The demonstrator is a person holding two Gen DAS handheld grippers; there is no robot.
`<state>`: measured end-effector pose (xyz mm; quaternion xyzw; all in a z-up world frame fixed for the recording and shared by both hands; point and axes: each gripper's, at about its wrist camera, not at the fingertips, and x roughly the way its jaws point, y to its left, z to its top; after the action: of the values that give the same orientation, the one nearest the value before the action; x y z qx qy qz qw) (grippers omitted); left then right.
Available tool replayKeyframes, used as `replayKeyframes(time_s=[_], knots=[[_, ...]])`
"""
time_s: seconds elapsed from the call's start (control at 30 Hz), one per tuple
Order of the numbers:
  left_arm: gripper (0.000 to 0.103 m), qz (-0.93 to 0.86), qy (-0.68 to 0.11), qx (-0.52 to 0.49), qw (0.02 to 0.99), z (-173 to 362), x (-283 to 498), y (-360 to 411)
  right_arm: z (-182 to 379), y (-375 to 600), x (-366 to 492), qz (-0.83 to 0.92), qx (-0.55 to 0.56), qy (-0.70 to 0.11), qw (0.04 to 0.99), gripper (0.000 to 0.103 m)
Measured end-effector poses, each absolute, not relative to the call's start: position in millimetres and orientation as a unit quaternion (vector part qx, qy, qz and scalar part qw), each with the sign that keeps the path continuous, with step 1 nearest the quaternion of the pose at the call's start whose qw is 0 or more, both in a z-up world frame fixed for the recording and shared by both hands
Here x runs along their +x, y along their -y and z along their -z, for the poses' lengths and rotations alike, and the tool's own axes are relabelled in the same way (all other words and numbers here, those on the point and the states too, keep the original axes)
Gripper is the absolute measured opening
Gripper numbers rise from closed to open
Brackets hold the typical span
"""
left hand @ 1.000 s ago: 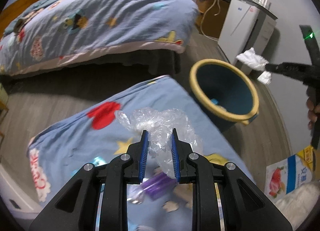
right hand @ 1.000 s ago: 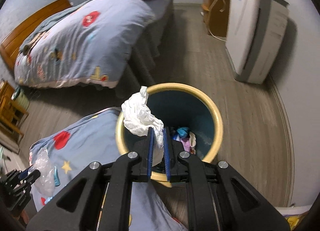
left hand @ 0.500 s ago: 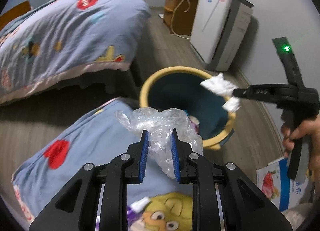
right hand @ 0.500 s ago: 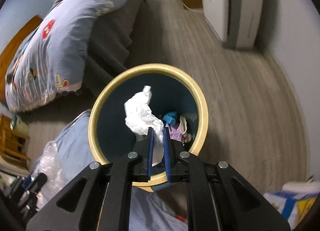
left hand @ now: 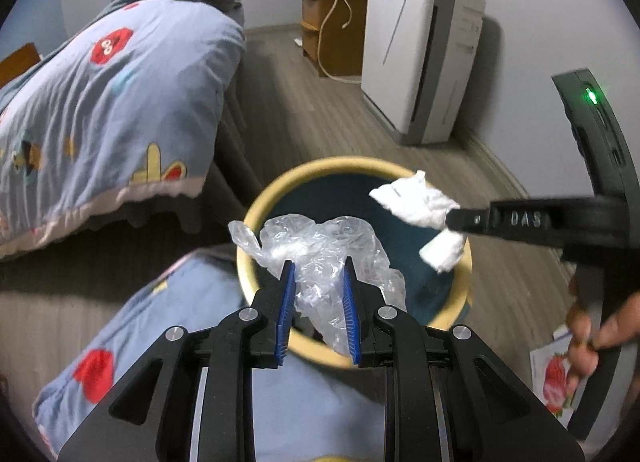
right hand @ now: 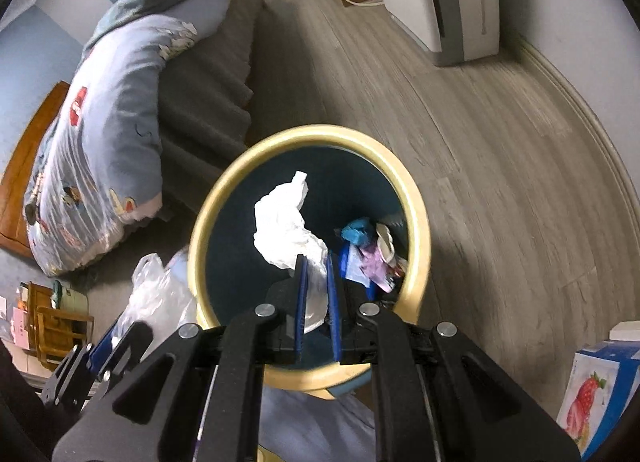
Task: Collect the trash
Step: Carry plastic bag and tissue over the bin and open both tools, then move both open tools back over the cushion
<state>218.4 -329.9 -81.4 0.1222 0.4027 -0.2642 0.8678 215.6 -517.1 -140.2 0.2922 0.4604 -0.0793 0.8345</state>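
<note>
My left gripper [left hand: 319, 268] is shut on a crumpled clear plastic bag [left hand: 320, 248] and holds it over the near rim of the dark blue bin with a yellow rim [left hand: 256, 206]. My right gripper [right hand: 316, 266] is shut on a white crumpled tissue [right hand: 286, 222] and holds it above the open bin [right hand: 208, 198]. The tissue [left hand: 416, 204] and right gripper [left hand: 452, 218] also show in the left wrist view, over the bin's right side. Several pieces of trash [right hand: 368, 250] lie in the bin's bottom. The plastic bag [right hand: 152, 294] shows at the lower left of the right wrist view.
A blue cartoon blanket [left hand: 132, 346] lies under my grippers beside the bin. A bed with a matching quilt [left hand: 100, 102] stands to the left. A white air purifier [left hand: 420, 58] and wooden cabinet [left hand: 332, 34] stand along the wall. A strawberry-printed package [right hand: 592, 398] lies on the floor at right.
Both grippers moved toward the bin. The plastic bag went from over the blanket to the bin's near rim; the tissue now hangs over the bin's opening. Both grips stayed shut.
</note>
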Motion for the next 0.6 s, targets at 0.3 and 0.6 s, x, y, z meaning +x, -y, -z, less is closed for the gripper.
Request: replayKeyframes(time_s=[0.3, 0.6], knots=[[0.075, 0.25, -0.395, 0.095, 0.879, 79.8, 225.5, 323.9, 135.9, 520.5, 217.6, 0.094, 0.296, -0.448, 0.838, 0.058], [0.097, 0.23, -0.408, 0.089, 0.879, 92.4, 216.8, 302.3, 129.6, 517.9, 217.8, 0.101, 0.3, -0.442, 0.84, 0.097]])
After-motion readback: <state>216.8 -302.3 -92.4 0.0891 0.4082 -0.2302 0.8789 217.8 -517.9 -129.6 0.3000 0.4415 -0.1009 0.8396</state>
